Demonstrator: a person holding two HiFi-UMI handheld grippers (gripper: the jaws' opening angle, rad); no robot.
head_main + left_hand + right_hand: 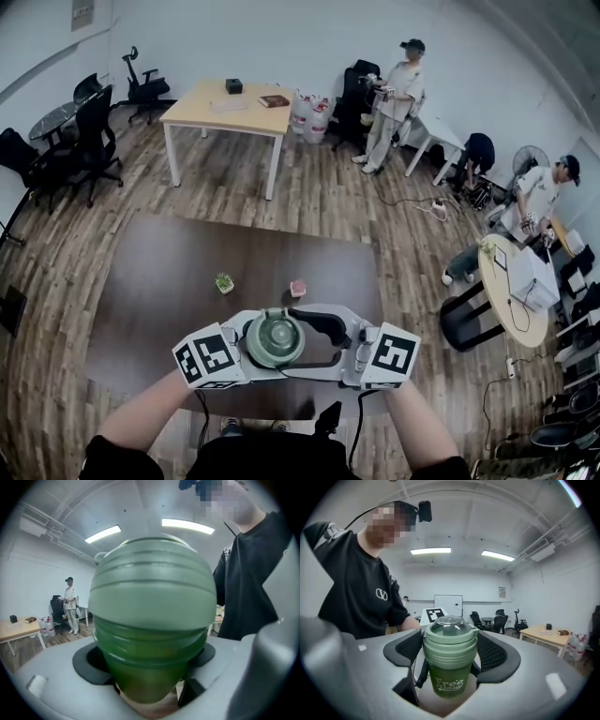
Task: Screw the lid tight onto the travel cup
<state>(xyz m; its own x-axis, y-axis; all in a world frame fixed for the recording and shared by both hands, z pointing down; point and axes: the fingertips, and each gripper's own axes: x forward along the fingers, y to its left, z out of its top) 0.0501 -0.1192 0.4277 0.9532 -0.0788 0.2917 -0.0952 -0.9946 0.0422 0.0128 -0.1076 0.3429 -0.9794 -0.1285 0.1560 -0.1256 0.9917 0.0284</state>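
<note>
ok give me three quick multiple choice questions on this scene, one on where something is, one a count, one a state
1. Where is the travel cup?
A) on the floor
B) between the left tool and the right tool, in front of the person
C) on the light table at the back

2. How many small things lie on the dark table?
A) none
B) five
C) two

3. What state is the lid in?
A) sitting on the travel cup
B) lying on the table
C) held apart from the travel cup

Answers:
1 B, since both gripper views show the travel cup between their jaws.
2 C, since the head view shows one green thing and one pink thing.
3 A, since the right gripper view shows it capping the travel cup.
</note>
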